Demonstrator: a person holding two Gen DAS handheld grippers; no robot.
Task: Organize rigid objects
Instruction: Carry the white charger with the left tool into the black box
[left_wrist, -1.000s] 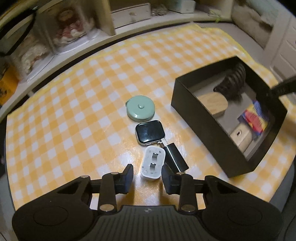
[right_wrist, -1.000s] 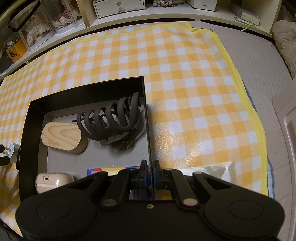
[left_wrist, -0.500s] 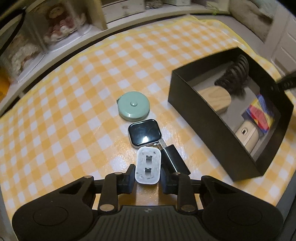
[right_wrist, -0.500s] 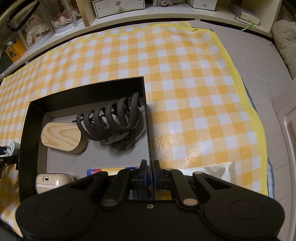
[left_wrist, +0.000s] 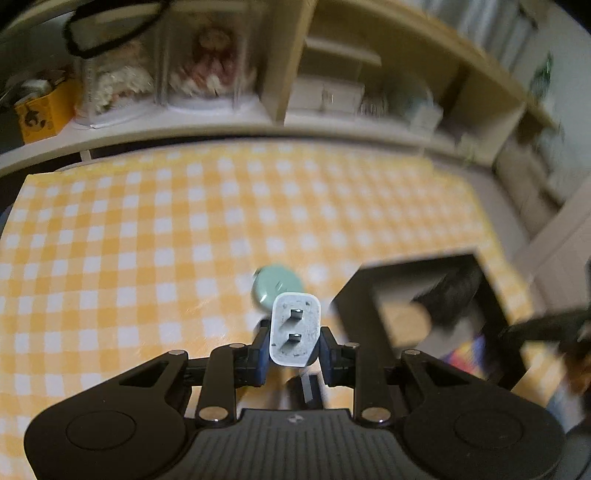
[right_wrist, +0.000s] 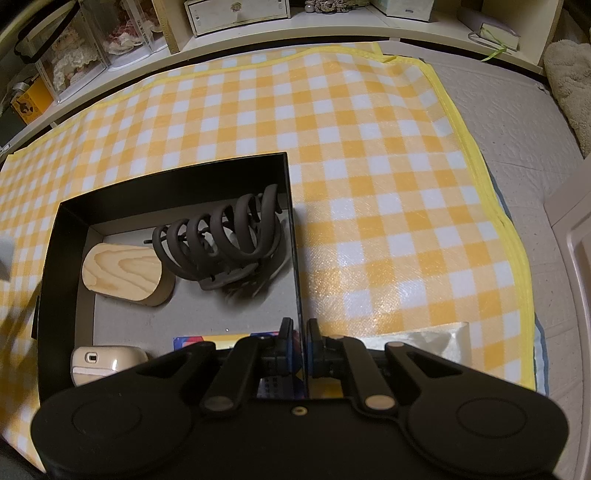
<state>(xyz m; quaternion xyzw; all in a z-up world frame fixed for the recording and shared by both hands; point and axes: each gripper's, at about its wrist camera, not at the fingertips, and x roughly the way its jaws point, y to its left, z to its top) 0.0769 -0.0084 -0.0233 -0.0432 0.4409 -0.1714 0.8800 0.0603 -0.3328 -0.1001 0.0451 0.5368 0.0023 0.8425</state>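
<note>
My left gripper (left_wrist: 293, 345) is shut on a white charger plug (left_wrist: 294, 334) and holds it above the yellow checked cloth, prongs face toward the camera. A mint round tape measure (left_wrist: 275, 284) lies on the cloth behind it. The black box (left_wrist: 354, 310) stands to the right. My right gripper (right_wrist: 299, 349) is shut on the box's right wall (right_wrist: 295, 266). Inside the box are a dark hair claw (right_wrist: 225, 240), a wooden block (right_wrist: 127, 275), a beige case (right_wrist: 105, 365) and a colourful card (right_wrist: 221, 339).
A black rectangular object (left_wrist: 308, 389) lies just below the left fingers. Shelves with boxes and jars (right_wrist: 92, 44) run along the far edge. The cloth's yellow border (right_wrist: 476, 155) ends at a grey quilted surface on the right.
My left gripper closed on the white charger plug and lifted it off the cloth, tilting the view upward. The right gripper stayed clamped on the box wall.
</note>
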